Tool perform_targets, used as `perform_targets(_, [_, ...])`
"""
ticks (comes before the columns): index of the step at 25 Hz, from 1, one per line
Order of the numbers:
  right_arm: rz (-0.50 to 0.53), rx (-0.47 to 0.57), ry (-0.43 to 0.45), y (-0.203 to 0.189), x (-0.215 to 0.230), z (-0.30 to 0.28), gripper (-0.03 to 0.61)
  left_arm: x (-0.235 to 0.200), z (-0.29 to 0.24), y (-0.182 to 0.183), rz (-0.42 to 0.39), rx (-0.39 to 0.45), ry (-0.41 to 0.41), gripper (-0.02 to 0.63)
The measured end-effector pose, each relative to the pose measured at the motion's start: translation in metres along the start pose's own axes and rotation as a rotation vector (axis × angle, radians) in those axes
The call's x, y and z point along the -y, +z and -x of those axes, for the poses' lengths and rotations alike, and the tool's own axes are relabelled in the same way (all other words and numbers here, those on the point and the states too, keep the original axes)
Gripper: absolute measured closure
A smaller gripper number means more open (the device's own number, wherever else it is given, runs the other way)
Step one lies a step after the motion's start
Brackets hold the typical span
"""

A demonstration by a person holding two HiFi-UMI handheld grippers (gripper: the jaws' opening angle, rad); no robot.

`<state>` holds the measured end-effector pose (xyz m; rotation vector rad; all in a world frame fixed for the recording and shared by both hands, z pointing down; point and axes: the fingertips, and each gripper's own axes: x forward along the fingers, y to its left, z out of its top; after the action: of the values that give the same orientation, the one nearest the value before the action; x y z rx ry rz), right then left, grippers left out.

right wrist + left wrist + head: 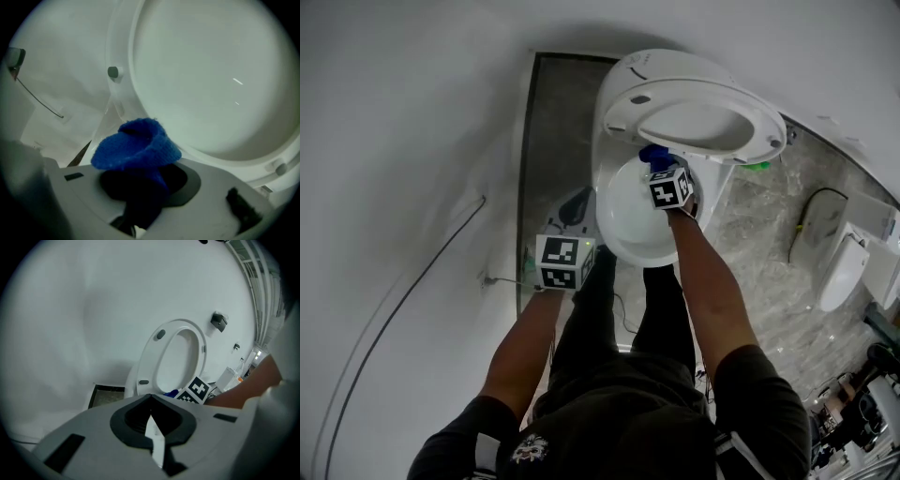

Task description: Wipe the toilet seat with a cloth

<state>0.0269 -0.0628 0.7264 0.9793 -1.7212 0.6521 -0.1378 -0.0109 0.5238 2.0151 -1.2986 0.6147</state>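
The blue knitted cloth (136,145) is soft yarn, ribbed and fuzzy, fully matt. The white oval toilet seat (761,120) looks like hard plastic, smooth and glossy, with small light streaks on it. The white toilet bowl (619,225) has a smooth glazed finish, ceramic by appearance. The grey veined floor (759,216) reads as polished stone-look tile. The white wall (412,141) is plain, smooth and matt.

Grey marbled floor (759,225), black cable (803,214) looped on it, thin wire (450,239) along white wall (394,112), dark tiled strip (553,141), small black wall box (218,322)
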Motion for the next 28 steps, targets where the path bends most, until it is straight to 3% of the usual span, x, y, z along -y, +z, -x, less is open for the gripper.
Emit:
perform_targets(8, [0.072, 0.136, 0.034, 0.057, -0.045, 0.024, 0.476, -0.024, 0.013, 0.000, 0.023, 0.014, 0.025, 0.604])
perform_targets(16, [0.088, 0.301, 0.016, 0.100, -0.053, 0.083, 0.476, -0.031, 0.024, 0.008, 0.016, 0.036, 0.044, 0.604])
perform_targets(28, [-0.026, 0.604, -0.043, 0.170, -0.014, 0.227, 0.476, 0.010, 0.038, 0.050, -0.073, 0.058, 0.002, 0.604])
